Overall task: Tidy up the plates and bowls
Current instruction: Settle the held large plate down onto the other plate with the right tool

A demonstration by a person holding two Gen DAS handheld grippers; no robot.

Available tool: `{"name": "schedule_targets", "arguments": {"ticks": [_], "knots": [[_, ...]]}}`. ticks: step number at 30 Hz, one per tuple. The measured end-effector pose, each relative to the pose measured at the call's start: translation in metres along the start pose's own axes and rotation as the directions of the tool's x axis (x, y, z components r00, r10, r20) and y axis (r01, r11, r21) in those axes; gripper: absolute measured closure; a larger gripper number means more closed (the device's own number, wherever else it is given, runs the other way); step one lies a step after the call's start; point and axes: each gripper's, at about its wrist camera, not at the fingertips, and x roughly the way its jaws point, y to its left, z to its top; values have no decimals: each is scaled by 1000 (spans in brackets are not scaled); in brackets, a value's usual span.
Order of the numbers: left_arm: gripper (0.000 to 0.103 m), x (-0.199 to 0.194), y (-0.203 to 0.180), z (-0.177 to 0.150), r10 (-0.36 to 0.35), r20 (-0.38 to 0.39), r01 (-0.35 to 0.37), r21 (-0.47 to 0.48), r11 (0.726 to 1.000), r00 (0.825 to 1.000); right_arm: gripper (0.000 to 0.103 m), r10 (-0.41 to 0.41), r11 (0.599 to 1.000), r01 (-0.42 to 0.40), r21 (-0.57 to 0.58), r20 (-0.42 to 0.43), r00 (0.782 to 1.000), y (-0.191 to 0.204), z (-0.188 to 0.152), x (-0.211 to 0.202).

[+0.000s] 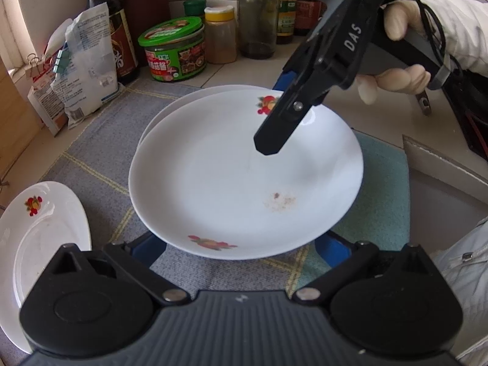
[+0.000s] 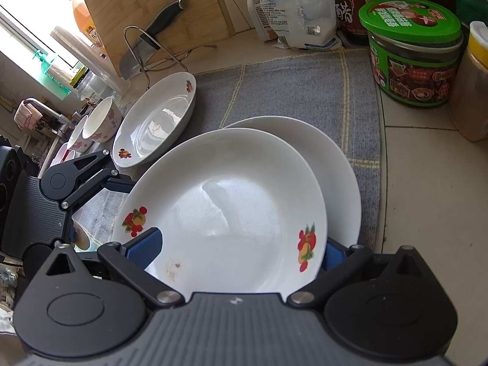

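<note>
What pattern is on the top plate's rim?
White top plate with red-and-yellow fruit motifs on opposite rims; clearest in the right wrist view.

Bright window (image 2: pixel 18 9) daylight, glare on plates (image 2: pixel 158 122), fisheye-warped edges.

Jars (image 1: pixel 172 50) crowd the back — bare grey mat (image 2: pixel 289 91) beside stacked plates (image 2: pixel 231 201).

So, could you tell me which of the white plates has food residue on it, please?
The top plate between both tongs: brownish specks mark its inside, and it overlaps the lower plate; the side plate looks unmarked.
</note>
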Motion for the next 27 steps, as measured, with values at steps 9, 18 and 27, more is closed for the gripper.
{"name": "schedule_targets", "arguments": {"ticks": [9,18,27], "knots": [[1,0,-1,0,-6,6,6,-8,1000,1000,0,-20,1000,20,8,-6,1000,-1,0,-2],[1,2,2,0,-11,11,12,-18,1000,1000,0,-32,999,33,10,-4,999,1,0,-6],[1,3,3,0,-17,25,18,-32,999,1000,0,-58,998,58,12,-3,998,4,0,-12]]}}
